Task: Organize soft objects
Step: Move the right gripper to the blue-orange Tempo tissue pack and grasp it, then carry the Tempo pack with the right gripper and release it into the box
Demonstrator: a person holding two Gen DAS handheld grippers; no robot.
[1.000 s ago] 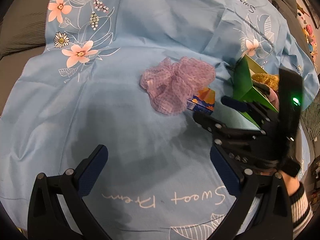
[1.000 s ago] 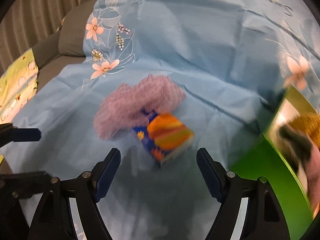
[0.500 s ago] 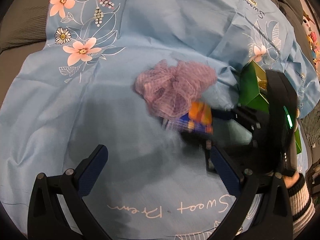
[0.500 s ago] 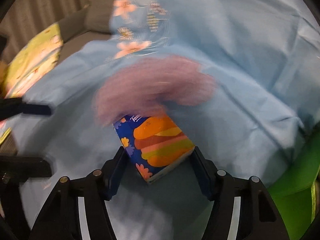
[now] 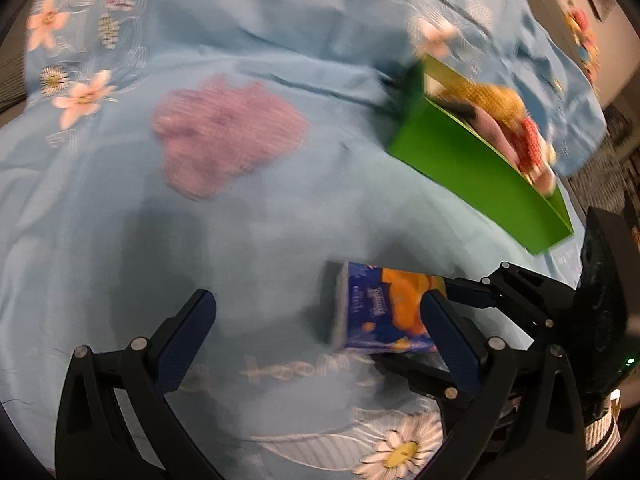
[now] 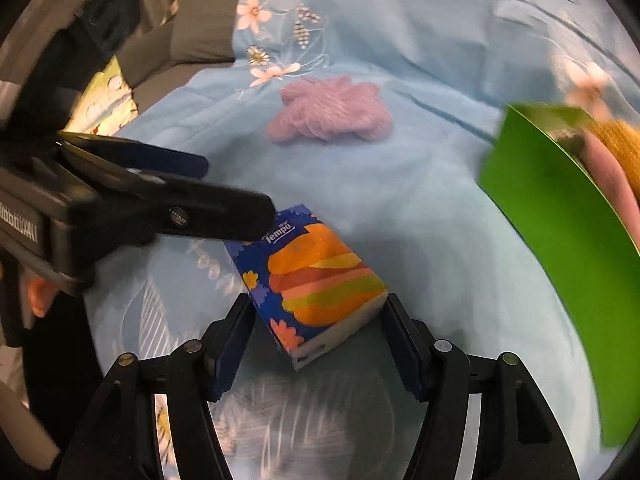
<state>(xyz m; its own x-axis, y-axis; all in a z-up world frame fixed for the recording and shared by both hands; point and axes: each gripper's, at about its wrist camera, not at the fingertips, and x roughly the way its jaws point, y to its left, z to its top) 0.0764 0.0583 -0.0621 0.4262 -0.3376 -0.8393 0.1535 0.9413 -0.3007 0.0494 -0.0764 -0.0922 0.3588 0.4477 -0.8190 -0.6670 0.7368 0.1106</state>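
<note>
Left wrist view: the left hand-held gripper [image 5: 320,312] hangs spread wide over the blue floral cloth [image 5: 280,184], nothing between its fingers. The tissue pack [image 5: 384,312] now sits low and right in this view, just beside the left gripper's right finger, whereas 0.5 s ago it lay against the purple mesh scrunchie [image 5: 228,132]. The scrunchie lies alone on the cloth, well apart from the pack. The right hand-held gripper [image 5: 452,320] reaches in from the right, pinching the pack. The green box [image 5: 472,168] stands upper right with soft toys [image 5: 508,120] inside; this frame is motion-blurred.

Right wrist view: the right hand-held gripper [image 6: 318,316] clamps the tissue pack [image 6: 316,276] by its two long sides, the pack tilted. The scrunchie [image 6: 332,114] has receded toward the top of the view compared with 0.5 s ago. The left hand-held gripper [image 6: 236,192] enters from the left, one finger just above the pack's far corner. The green box [image 6: 568,216] is at right.
</note>
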